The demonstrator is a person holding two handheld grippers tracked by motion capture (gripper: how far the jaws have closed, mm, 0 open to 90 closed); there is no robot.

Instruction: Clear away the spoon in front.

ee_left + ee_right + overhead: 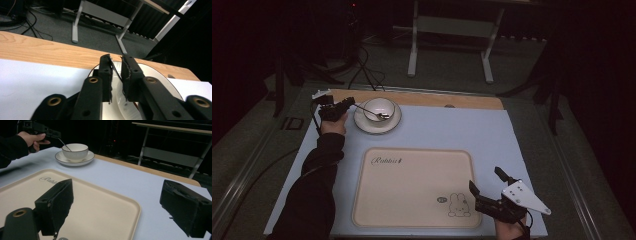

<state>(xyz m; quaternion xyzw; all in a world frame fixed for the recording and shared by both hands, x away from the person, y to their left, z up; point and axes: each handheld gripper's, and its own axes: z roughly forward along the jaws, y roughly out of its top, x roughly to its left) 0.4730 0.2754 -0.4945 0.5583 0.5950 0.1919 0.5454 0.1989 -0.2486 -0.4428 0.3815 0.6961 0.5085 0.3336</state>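
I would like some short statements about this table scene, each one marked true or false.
1. The left gripper holds the handle of the spoon. True.
2. The bowl stands on the tray. False: it stands on a saucer, beyond the tray.
3. The right gripper is open. True.
4. The right gripper holds a cup. False: nothing is between its jaws.
5. The tray has a rabbit drawing. True.
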